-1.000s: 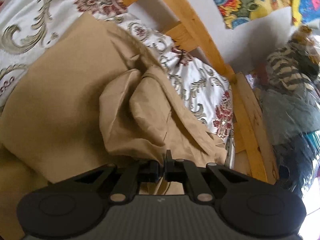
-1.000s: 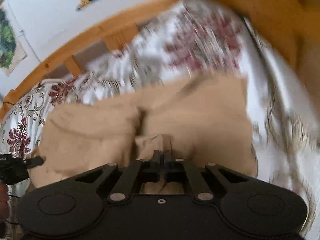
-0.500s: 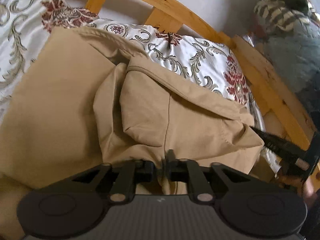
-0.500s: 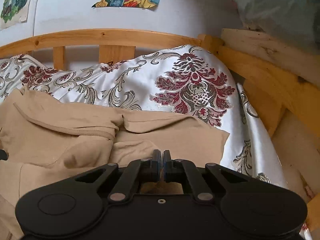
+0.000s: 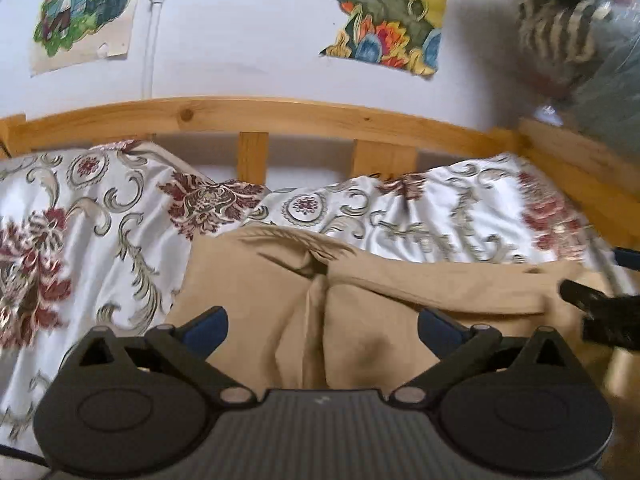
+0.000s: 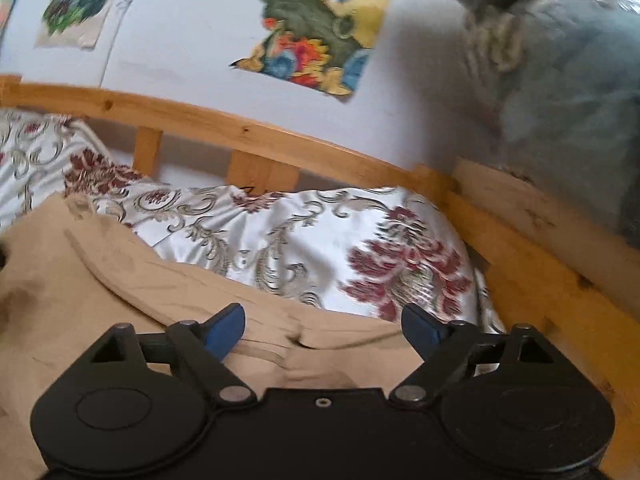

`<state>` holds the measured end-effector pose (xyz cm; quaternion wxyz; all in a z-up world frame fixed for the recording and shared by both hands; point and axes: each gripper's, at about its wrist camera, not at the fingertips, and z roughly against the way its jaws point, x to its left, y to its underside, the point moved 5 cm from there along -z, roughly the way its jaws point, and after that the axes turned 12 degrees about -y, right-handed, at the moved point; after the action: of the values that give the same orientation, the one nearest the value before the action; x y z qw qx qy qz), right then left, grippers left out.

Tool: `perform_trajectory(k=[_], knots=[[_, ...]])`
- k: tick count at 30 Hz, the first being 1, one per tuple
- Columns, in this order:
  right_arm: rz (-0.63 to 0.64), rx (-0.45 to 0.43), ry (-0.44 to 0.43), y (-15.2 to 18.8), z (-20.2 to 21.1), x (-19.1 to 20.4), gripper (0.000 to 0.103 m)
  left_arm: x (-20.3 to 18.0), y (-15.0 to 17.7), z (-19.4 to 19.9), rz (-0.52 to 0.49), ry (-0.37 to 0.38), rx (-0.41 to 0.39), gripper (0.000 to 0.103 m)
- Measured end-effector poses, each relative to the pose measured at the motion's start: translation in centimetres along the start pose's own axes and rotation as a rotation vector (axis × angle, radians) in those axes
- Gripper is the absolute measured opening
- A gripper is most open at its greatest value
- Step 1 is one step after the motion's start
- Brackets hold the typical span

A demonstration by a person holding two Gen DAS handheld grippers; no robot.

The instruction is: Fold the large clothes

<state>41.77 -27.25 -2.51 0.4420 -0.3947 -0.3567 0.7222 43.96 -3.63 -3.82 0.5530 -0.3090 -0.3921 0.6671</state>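
Note:
A tan garment (image 5: 380,312) lies bunched on a floral bedspread (image 5: 100,216), with a folded flap across its top. My left gripper (image 5: 322,326) hovers over it, its jaws opening wide; the cloth lies below the blue pads (image 5: 206,326) and none is pinched. At the right edge of the left wrist view the other gripper's black finger (image 5: 588,300) shows. In the right wrist view the same tan garment (image 6: 100,280) fills the lower left. My right gripper (image 6: 322,330) is over its right end, jaws opening, pads clear of the cloth.
A wooden bed rail (image 5: 280,114) with slats runs behind the bedspread, and a wooden side board (image 6: 540,232) stands at the right. Posters (image 5: 388,16) hang on the white wall. A bagged pile of clothes (image 6: 560,100) sits beyond the right corner.
Both grippers were shut on the tan cloth and have let it go, jaws now spread wide. Both views have rolled level and tilted up, showing the wall and posters.

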Motion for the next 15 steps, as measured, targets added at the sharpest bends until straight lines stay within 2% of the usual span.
perform_trajectory(k=[3,5,8,10,13,15], knots=[[0.023,0.024,0.083,1.2,-1.7,0.3,0.092,-1.2,0.2,-3.0,-0.028,-0.069,0.031,0.102],[0.009,0.041,0.113,2.4,-2.4,0.1,0.095,-1.8,0.8,-4.7,-0.052,-0.074,0.053,0.103],[0.019,0.061,0.11,3.9,-3.1,0.1,0.095,-2.2,2.5,-5.9,-0.081,-0.066,0.076,0.103],[0.026,0.073,0.098,4.8,-3.4,0.2,0.097,-2.0,3.1,-5.8,-0.072,-0.057,0.076,0.103],[-0.01,0.034,0.091,4.7,-2.4,-0.1,0.097,-1.3,3.0,-4.6,-0.043,-0.05,0.079,0.102],[-0.035,-0.012,0.109,4.3,-1.0,-0.1,0.097,-0.6,2.6,-3.4,-0.002,-0.031,0.028,0.102]])
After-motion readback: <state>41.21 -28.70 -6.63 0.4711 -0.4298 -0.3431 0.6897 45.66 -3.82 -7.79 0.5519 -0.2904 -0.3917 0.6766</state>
